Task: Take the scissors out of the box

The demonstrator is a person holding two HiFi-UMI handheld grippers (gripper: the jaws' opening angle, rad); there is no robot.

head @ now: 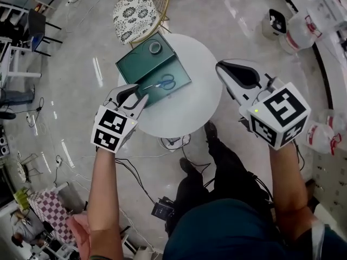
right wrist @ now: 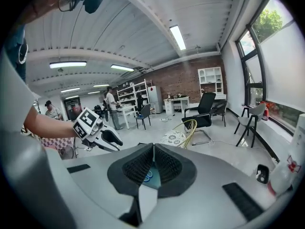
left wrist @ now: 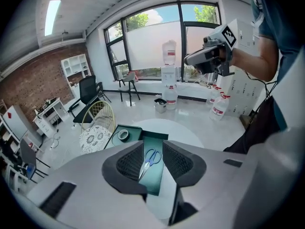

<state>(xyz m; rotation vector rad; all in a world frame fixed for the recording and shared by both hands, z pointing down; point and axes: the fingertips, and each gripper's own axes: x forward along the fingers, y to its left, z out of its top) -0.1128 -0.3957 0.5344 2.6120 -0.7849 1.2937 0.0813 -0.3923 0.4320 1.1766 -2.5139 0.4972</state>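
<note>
Nothing done yet: scissors [head: 162, 83] flat inside open green box [head: 135, 64], ten o'clock on tabletop [head: 200, 96]. Left tool [left wrist: 153, 149] at eight o'clock, jaws parted, empty, aimed at them. Right tool [right wrist: 153, 156] at three o'clock, closed, empty. Remaining: grasp, lift out.

The scissors [head: 162, 83] lay uncovered in the open box [head: 133, 64], with clear air above them and only low walls around. A tape roll [head: 155, 47] sat in the half toward the far edge of the table [head: 200, 104]. The table's right and near parts stood bare. A cushioned chair [head: 134, 18] crowded the far edge; the left gripper [head: 142, 99] hung over the left one.
</note>
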